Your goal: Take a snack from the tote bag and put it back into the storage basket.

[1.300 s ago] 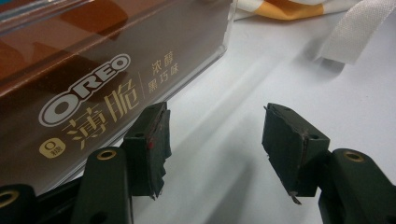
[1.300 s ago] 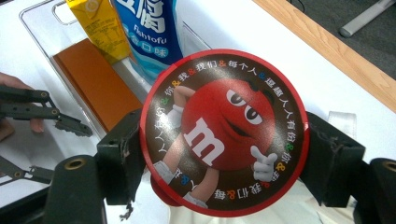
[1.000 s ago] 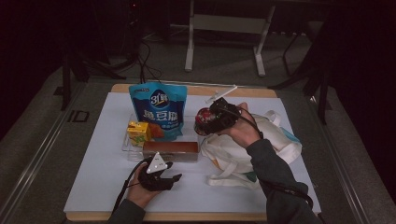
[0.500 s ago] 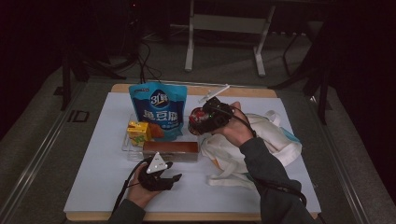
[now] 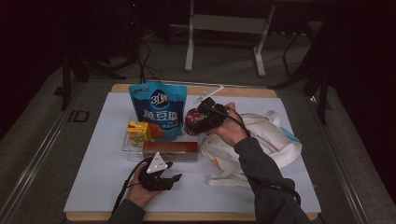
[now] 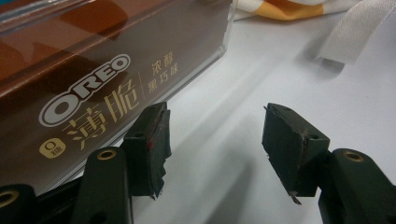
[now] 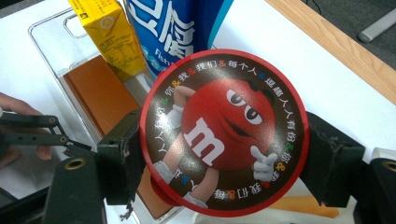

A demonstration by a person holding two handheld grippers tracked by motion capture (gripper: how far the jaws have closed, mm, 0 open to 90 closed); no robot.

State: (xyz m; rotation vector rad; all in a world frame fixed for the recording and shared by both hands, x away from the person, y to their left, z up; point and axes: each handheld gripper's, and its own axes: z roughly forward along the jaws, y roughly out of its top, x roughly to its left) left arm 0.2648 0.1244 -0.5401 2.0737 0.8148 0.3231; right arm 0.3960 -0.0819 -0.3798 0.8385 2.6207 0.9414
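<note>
High view: right gripper is holding the M&M's tub above the clear tray. Left gripper view: fingers are sitting half-open, empty, beside the Oreo box. Right gripper view: fingers are clamping the tub's sides; the round wall could slip and drop onto the juice carton.

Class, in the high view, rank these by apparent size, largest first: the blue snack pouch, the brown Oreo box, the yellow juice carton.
1. Blue snack pouch, clearly largest.
2. Brown Oreo box, long and low.
3. Yellow juice carton, smallest.
All three sit close together, so nearness to the camera barely skews this.
</note>
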